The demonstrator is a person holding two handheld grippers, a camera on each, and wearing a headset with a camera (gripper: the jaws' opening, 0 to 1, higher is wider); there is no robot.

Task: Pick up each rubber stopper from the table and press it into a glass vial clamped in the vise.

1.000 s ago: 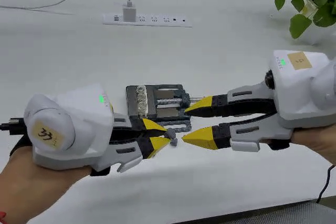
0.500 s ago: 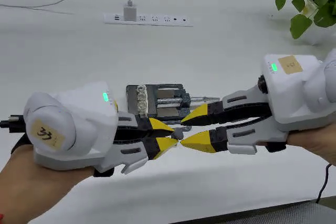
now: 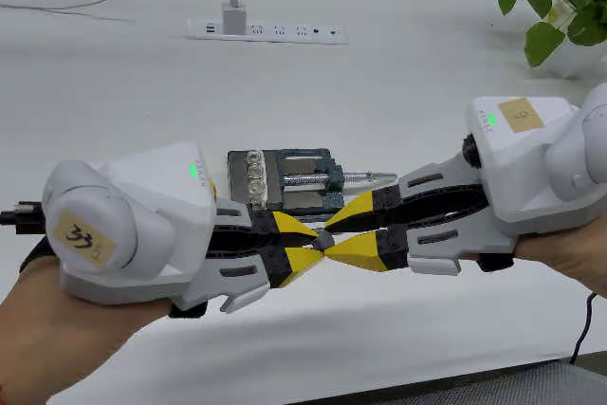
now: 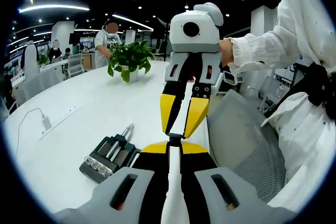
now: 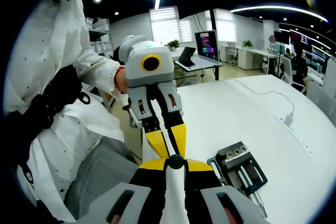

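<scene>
A small grey rubber stopper (image 3: pixel 325 240) hangs in the air between two gripper tips that meet nose to nose. My left gripper (image 3: pixel 317 242) comes in from the left and is shut on the stopper (image 4: pixel 174 138). From the right, my right gripper (image 3: pixel 330 239) has its yellow tips closed on the same stopper (image 5: pixel 175 162). Just behind the tips, the dark vise (image 3: pixel 305 183) sits on the white table and clamps three clear glass vials (image 3: pixel 254 177) in a row. The vise (image 4: pixel 107 155) lies low on the left in the left gripper view, and the vise (image 5: pixel 240 167) low on the right in the right gripper view.
A white power strip (image 3: pixel 266 33) with a plugged charger (image 3: pixel 232 18) lies at the back of the table. A potted plant (image 3: pixel 560 7) stands at the far right. The vise's screw handle (image 3: pixel 368 177) points right. The table's front edge (image 3: pixel 408 381) runs close below the grippers.
My right gripper has moved left and its jaws have closed from wide open onto the stopper that my left gripper holds. The left gripper has edged up and right.
</scene>
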